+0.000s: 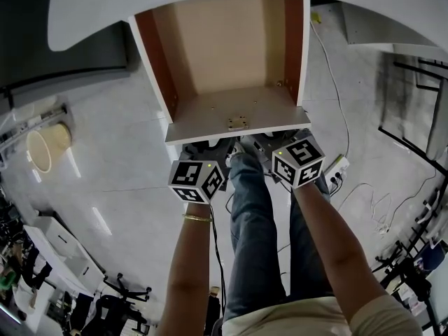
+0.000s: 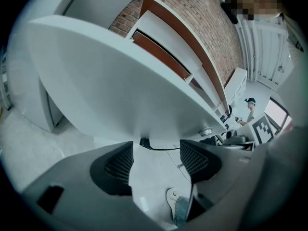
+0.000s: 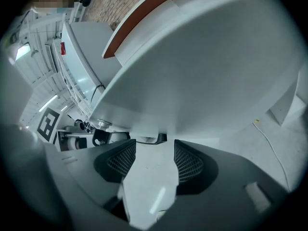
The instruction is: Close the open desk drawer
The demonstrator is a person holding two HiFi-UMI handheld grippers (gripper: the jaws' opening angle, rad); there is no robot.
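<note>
Left gripper is released, its jaws wide with only floor between them. Right gripper is the same. Both sit just under the front edge of the open drawer, beside a dark fitting on that edge. The drawer juts well out of the white desk. Pale glossy floor spreads left to a beige bin; a power strip lies right.

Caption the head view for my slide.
Left gripper and right gripper, both open, at the front edge of the empty drawer.
</note>
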